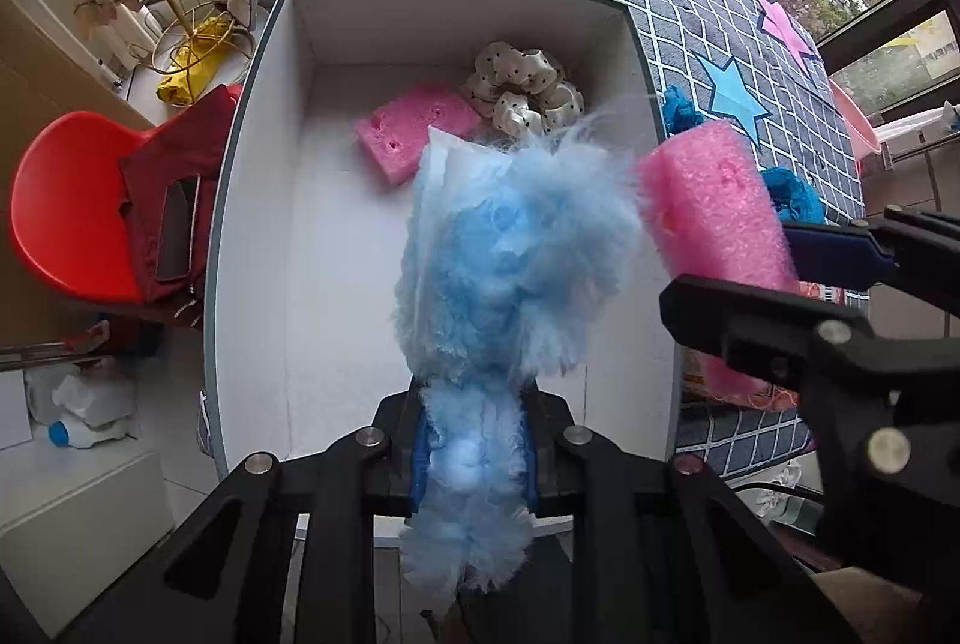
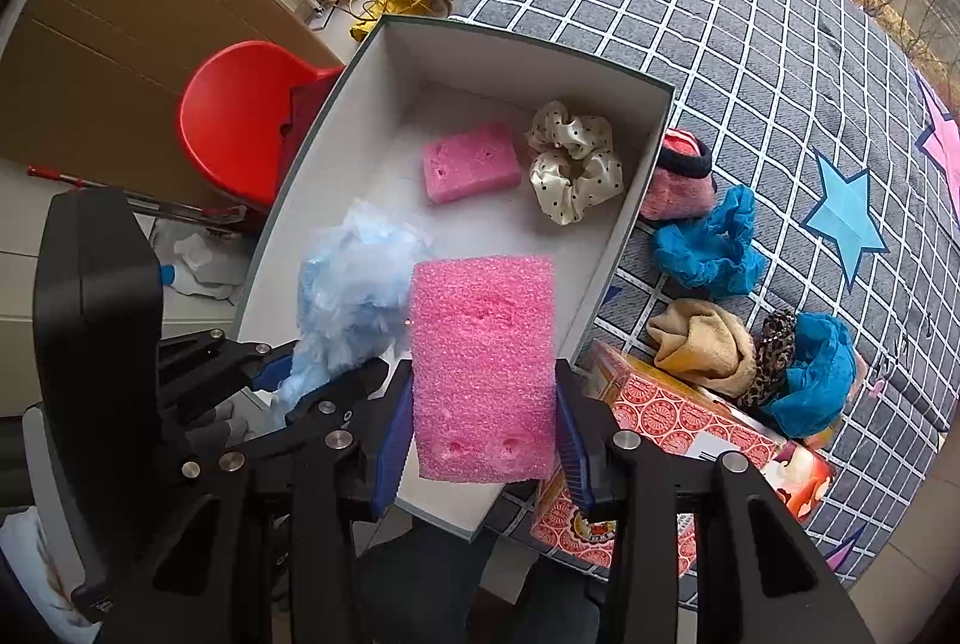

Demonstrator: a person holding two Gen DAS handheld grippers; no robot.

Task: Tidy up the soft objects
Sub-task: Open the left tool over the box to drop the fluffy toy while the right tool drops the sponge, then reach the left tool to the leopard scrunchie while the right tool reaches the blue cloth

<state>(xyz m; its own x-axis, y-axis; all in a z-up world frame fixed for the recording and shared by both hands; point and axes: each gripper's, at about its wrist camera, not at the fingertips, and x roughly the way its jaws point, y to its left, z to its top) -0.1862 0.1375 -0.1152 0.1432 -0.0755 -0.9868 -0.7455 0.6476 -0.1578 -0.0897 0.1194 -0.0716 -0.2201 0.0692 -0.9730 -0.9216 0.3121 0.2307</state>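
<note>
Clamped between the blue pads of the left hand-held gripper (image 1: 471, 455), a fluffy light-blue tuft (image 1: 510, 248) hung over the open white cardboard box (image 1: 252, 176), its long axis running straight out from the jaws. Beside it, the right hand-held gripper (image 2: 483, 440) squeezed a pink rectangular foam sponge (image 2: 483, 362) lengthwise above the box's near rim. Beneath lay a grey grid-patterned quilt with stars (image 2: 750, 44), a red plastic chair (image 2: 240, 110) and windows beyond.

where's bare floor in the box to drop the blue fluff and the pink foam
The white box is bare along its left wall and across its near half, below the pink sponge. The far right corner is crowded: that sponge and the dotted scrunchie lie side by side. The blue fluff and pink foam block hang over the free part.
</note>
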